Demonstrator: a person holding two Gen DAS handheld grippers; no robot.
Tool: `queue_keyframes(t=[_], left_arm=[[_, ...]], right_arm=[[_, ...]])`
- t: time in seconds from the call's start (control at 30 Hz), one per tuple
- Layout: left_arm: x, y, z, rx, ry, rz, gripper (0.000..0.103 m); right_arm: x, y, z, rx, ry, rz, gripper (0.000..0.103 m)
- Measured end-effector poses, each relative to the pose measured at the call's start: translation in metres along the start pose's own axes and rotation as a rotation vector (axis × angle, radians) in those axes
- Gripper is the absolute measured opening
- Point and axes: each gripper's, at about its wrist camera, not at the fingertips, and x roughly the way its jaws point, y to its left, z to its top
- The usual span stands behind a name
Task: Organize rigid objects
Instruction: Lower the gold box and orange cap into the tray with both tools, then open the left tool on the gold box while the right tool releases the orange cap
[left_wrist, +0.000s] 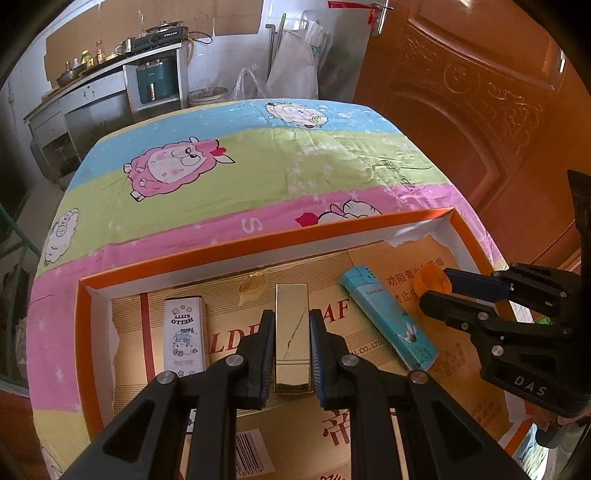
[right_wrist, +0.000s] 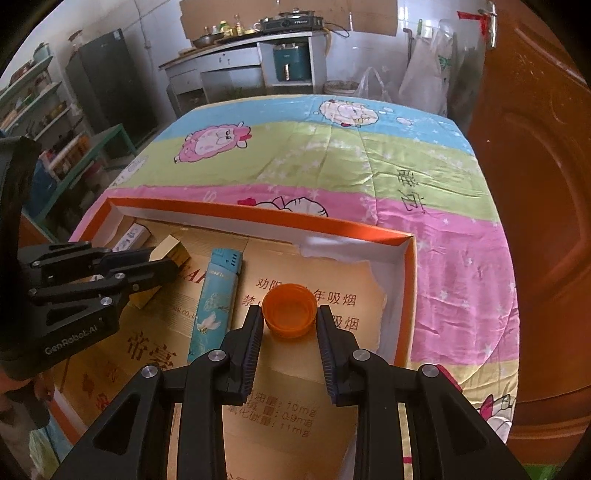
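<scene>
- The left gripper (left_wrist: 291, 347) is clamping the gold bar-shaped box (left_wrist: 291, 332) by its long sides, over the cardboard floor of the orange tray (left_wrist: 229, 254), about midway along the tray's far wall.
- The right gripper (right_wrist: 290, 325) is pinching the orange bottle cap (right_wrist: 290, 314), mouth up, by its thin rim toward the tray's right wall.
- That cap is looking like the weaker grip to me: round and slick, it could be squirting out forward and rolling across the tray if the pads are easing off unevenly.
- The gold box is glossy and held only partway along, so it could be tipping as it is being lowered, knocking the Hello Kitty box (left_wrist: 186, 334) lying just beside it.
- The blue lighter (left_wrist: 388, 317) is lying slanted between the two grippers; either one, swinging inward, could be nudging it.
- Farther off, the cartoon quilt (left_wrist: 258, 166) is sloping away past the tray's far wall, so anything escaping might be sliding on.
- The left wrist view is showing the Hello Kitty box whole and the gold box's face; the right wrist view is showing the cap's hollow inside, and the gold box seemingly lifted at its far end.
</scene>
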Motion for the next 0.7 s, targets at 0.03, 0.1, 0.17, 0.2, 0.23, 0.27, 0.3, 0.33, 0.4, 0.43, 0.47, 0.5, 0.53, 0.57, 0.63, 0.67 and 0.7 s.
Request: queue_keyframes(t=[0.03,0.1,0.17,0.2,0.23,0.27,0.3,0.33,0.4,0.43,0.47,0.5,0.53,0.57,0.63,0.67,0.7], left_arm=[[0.000,0.000,0.000,0.000,0.002,-0.002,0.018],[0.000,0.000,0.001,0.001,0.005,-0.003,0.019],[0.001,-0.001,0.002,0.007,0.007,-0.002,0.019],[0.001,-0.001,0.002,0.009,0.008,-0.001,0.020],[0.001,-0.001,0.002,0.009,0.007,0.000,0.021],[0.001,-0.001,0.002,0.010,0.006,0.000,0.025],[0.001,-0.001,0.002,0.010,0.005,0.001,0.030],[0.001,-0.001,0.002,0.010,0.005,0.004,0.033],[0.000,0.000,0.002,0.006,0.003,0.002,0.043],[-0.001,0.001,0.001,0.004,0.001,0.001,0.045],[-0.002,0.001,0.001,0.004,-0.004,0.004,0.046],[-0.003,0.001,0.001,0.007,-0.008,0.006,0.046],[-0.005,0.001,0.001,0.009,-0.013,0.007,0.046],[-0.006,0.000,0.002,0.009,-0.018,0.009,0.046],[-0.010,0.000,0.002,0.011,-0.028,0.006,0.046],[-0.011,0.000,0.003,0.012,-0.031,0.007,0.046],[-0.013,-0.001,0.003,0.014,-0.035,0.007,0.046]], right_arm=[[0.000,0.000,0.000,-0.003,0.002,-0.001,0.030],[0.001,0.002,0.001,-0.008,0.005,-0.004,0.030],[0.002,0.003,0.001,-0.017,0.012,-0.003,0.031],[0.003,0.003,0.001,-0.021,0.015,-0.005,0.031],[0.003,0.004,0.001,-0.025,0.017,-0.005,0.031],[0.003,0.005,0.001,-0.026,0.018,-0.005,0.031],[0.003,0.005,0.001,-0.028,0.019,-0.005,0.031],[0.003,0.005,0.001,-0.029,0.019,-0.005,0.031],[0.004,0.006,0.001,-0.033,0.021,-0.006,0.031],[0.004,0.006,0.001,-0.035,0.023,-0.006,0.031],[0.004,0.007,0.001,-0.036,0.023,-0.007,0.031],[0.004,0.007,0.001,-0.037,0.022,-0.007,0.031],[0.004,0.007,0.001,-0.038,0.021,-0.007,0.031],[0.004,0.007,0.001,-0.037,0.021,-0.007,0.031],[0.002,0.007,0.001,-0.035,0.018,-0.016,0.031],[0.001,0.008,0.000,-0.035,0.014,-0.018,0.031],[0.000,0.008,0.000,-0.034,0.013,-0.016,0.031]])
